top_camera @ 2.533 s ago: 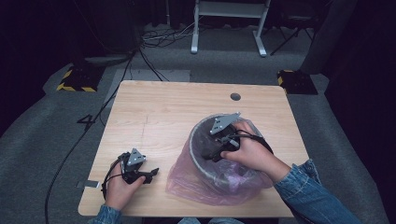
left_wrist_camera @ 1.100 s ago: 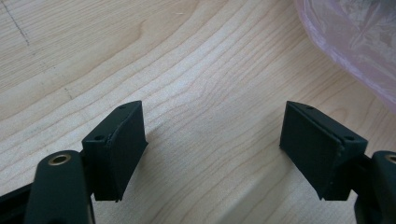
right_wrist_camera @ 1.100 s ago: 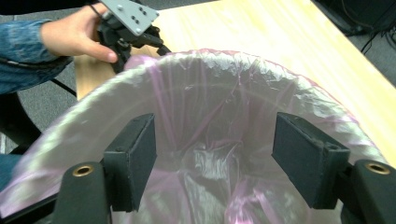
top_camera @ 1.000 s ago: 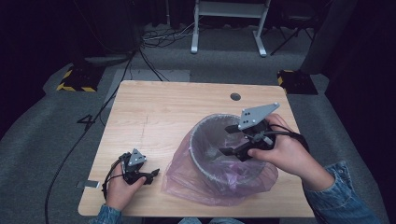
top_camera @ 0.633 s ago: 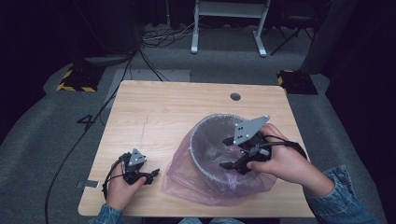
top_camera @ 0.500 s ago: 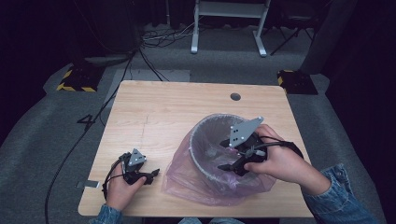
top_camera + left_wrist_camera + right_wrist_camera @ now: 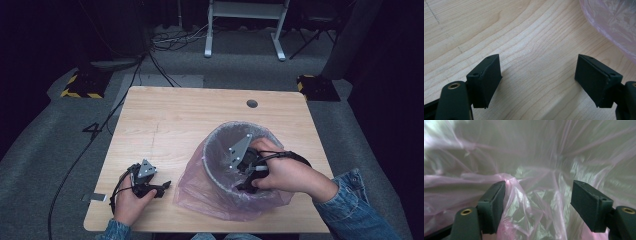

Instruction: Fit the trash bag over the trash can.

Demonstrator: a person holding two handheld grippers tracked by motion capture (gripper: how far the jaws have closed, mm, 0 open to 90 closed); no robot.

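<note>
A grey bin [image 7: 220,150] lined with a pink translucent bag [image 7: 200,192] stands on the near right part of the wooden table [image 7: 190,115]. The bag's loose plastic drapes over the rim and spreads on the table. My right gripper [image 7: 245,165] reaches down inside the bin; in the right gripper view its jaws stand apart, with the crumpled pink bag [image 7: 531,202] between them and a fold touching the left jaw. My left gripper [image 7: 162,187] rests near the table's front left, open over bare wood [image 7: 536,62], with the bag's edge [image 7: 614,22] to its right.
A round cable hole [image 7: 252,103] sits in the table's far right part. A black cable [image 7: 95,145] trails off the table's left side to the floor. A white frame [image 7: 245,25] and yellow-black striped blocks [image 7: 80,85] stand on the grey floor beyond.
My right gripper has come down from above the bin's rim and gone inside the bin, moving left. The left gripper has stayed where it was.
</note>
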